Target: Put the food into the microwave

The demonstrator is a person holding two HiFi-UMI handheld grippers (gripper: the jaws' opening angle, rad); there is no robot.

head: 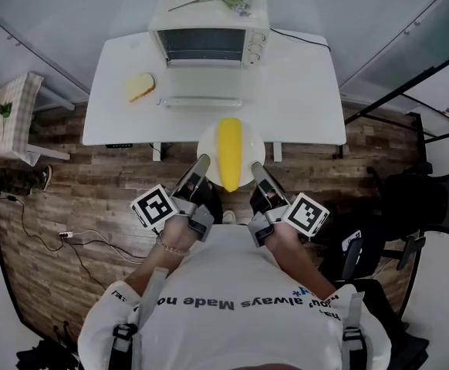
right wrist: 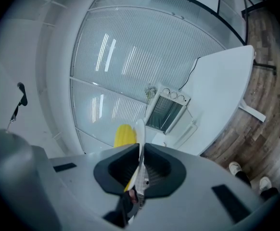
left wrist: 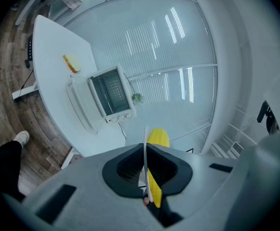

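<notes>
Yellow corn cob [head: 229,153] lies on round white plate [head: 207,146], held aloft near white table's [head: 302,91] front edge. Left gripper [head: 200,166] clamps plate's left rim, right gripper [head: 256,169] clamps right rim. White microwave oven [head: 209,33] sits on table, door dropped open.

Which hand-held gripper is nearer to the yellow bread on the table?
Left. The left hand-held gripper holds the left rim of the plate, toward the bread; the right hand-held gripper holds the opposite rim, farther away.

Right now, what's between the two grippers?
A white plate carrying corn, its rim gripped by left gripper and right gripper; clearest in head view.
</notes>
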